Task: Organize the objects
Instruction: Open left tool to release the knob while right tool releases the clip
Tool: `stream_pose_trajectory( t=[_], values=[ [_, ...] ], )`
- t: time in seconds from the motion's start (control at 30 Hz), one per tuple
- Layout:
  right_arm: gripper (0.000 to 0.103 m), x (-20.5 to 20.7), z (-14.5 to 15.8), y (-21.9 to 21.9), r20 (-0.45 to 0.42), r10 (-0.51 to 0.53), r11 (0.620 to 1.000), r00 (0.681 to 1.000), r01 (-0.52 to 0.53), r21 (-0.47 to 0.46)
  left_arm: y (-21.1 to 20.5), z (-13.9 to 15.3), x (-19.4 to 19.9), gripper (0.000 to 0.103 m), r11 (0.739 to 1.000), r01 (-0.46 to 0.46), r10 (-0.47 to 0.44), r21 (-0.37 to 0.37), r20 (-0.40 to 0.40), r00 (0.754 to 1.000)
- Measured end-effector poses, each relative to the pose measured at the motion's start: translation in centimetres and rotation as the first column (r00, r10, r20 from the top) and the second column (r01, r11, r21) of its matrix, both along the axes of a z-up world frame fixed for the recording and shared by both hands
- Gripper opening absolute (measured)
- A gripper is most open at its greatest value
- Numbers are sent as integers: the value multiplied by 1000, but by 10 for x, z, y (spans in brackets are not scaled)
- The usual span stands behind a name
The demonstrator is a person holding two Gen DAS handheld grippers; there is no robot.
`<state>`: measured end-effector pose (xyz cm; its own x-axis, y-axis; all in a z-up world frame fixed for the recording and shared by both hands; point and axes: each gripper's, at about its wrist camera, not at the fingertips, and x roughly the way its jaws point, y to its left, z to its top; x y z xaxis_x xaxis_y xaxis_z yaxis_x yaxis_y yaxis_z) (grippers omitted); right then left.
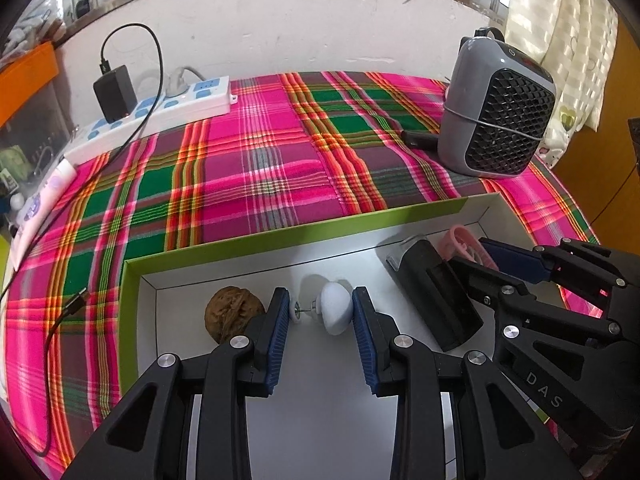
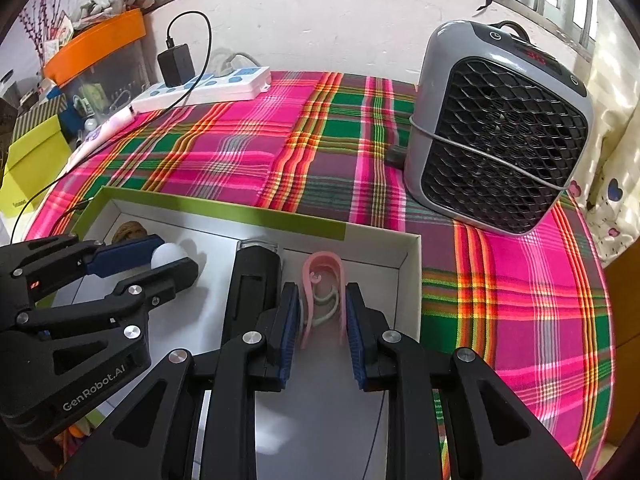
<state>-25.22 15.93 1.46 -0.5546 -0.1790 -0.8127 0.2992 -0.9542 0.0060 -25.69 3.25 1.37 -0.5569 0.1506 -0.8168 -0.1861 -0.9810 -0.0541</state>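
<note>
Inside the green-rimmed box [image 1: 280, 236], the left gripper [image 1: 321, 312] has its jaws clamped on a white knob [image 1: 336, 307] near the box's left wall, just beside a walnut [image 1: 232, 314]. Toward the right wall, the right gripper [image 2: 322, 316] is closed on a pink clip [image 2: 324, 280], with a black case [image 2: 254, 292] lying just left of it

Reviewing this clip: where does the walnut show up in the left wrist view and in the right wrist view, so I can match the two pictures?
Left wrist view: the walnut lies in the box's near-left corner, just left of the left gripper.
Right wrist view: the walnut is only partly visible at the box's far-left corner, behind the left gripper.
Shared landmark: the grey fan heater on the plaid cloth, beyond the box.
</note>
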Motion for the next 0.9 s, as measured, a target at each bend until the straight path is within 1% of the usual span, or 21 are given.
stream_pose_trajectory(
  t=[0.17,0.27,0.43,0.57,0.9],
  values=[
    [24,0,0,0,0,0,1000,1000,0,-3,0,0,-1,31,1000,1,-1,-3,0,1000],
    [25,0,0,0,1,2,1000,1000,-2,-4,0,0,-1,33,1000,3,-3,4,1,1000],
    [28,1,0,-1,-1,2,1000,1000,-2,-3,-1,0,-1,37,1000,0,0,4,1,1000],
    [33,3,2,-2,-10,-1,1000,1000,1,4,-1,1,2,39,1000,-2,2,5,-5,1000],
    [33,12,8,5,-26,-24,1000,999,23,-20,-1,13,16,40,1000,1,0,9,-35,999]
  ],
)
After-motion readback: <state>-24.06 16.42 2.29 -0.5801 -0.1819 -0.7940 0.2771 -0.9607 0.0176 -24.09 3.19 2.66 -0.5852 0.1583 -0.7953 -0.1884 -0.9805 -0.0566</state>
